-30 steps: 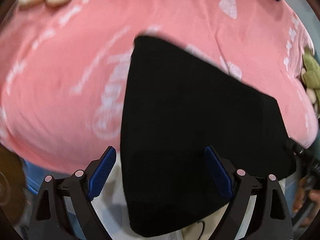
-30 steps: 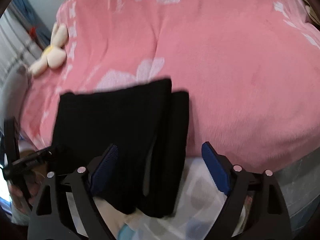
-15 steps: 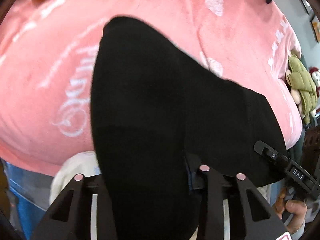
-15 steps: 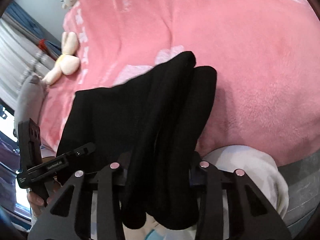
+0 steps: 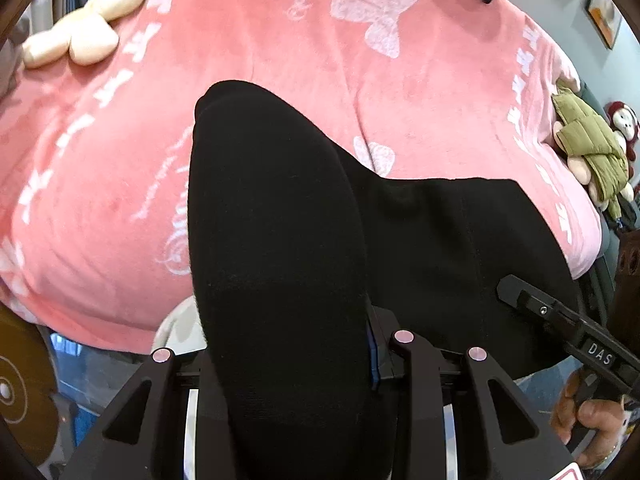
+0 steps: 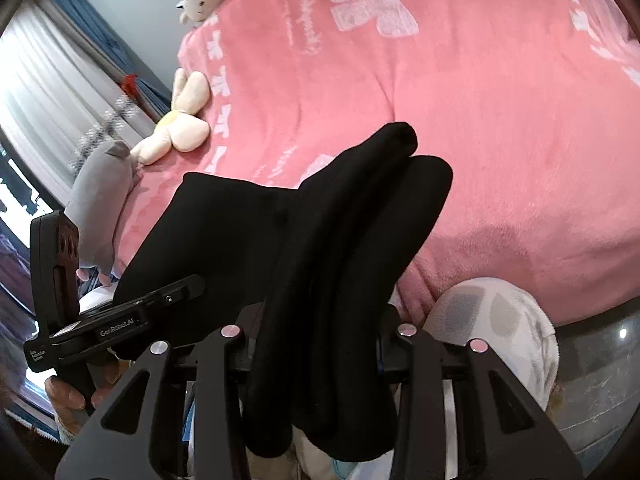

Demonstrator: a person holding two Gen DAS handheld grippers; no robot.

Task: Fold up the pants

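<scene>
Since one second ago both grippers have been closed: their blue pads, then spread wide over the flat cloth, are now pressed in on bunched folds of the black pants [image 5: 280,248], and that edge of the garment has been raised off the pink blanket [image 5: 280,40]. From the left wrist view the left gripper [image 5: 288,364] is seen clamped on a thick rounded hump of cloth that fills the gap between its fingers, with a sliver of blue pad [image 5: 373,354] showing at the right side of the fold (the left pad is hidden by the cloth). Only this view shows the right gripper's outer side at the lower right, with the hand [image 5: 588,412] that carries it and a green soft toy [image 5: 592,148] at the blanket's far edge. From the right wrist view the right gripper [image 6: 316,344] is seen closed on two rolled ridges of the pants [image 6: 352,240], which run forward over the blanket [image 6: 500,120]. Only here are the left gripper [image 6: 120,316] seen from the side, the hand [image 6: 72,392] under it, a grey soft toy [image 6: 100,200], a cream flower toy [image 6: 180,128] and the curtains [image 6: 48,92] shown. Both tools are held low at the near edge of the bed, pointed forward, with the cloth stretched between them.
</scene>
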